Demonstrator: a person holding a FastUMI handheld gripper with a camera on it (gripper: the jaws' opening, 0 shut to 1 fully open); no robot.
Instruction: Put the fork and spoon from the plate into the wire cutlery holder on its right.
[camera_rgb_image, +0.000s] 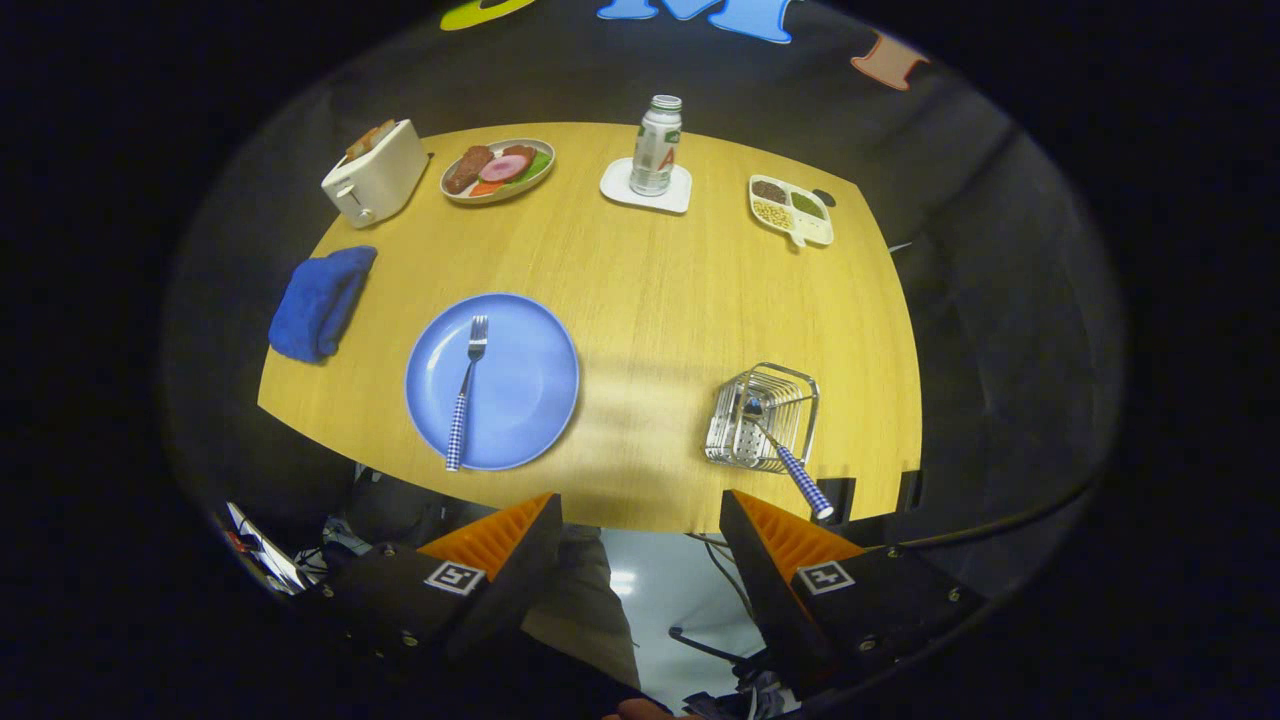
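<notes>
The tool (640, 520) is wide open, holds nothing and touches nothing; it hangs above the near edge of the tabletop (650, 300). Ahead of its right finger stands the holder (765, 415), with the spoon (790, 465) already in it, the handle leaning out toward the tool. Ahead of its left finger the fork (466, 390) lies on the plate (520, 400). The risk, I think: the thin fork may slide on the smooth plate when pinched, and the leaning spoon handle may be hit, tipping the light holder.

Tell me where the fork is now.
The fork lies on the blue plate, left of the wire holder, beyond the open gripper.
</notes>
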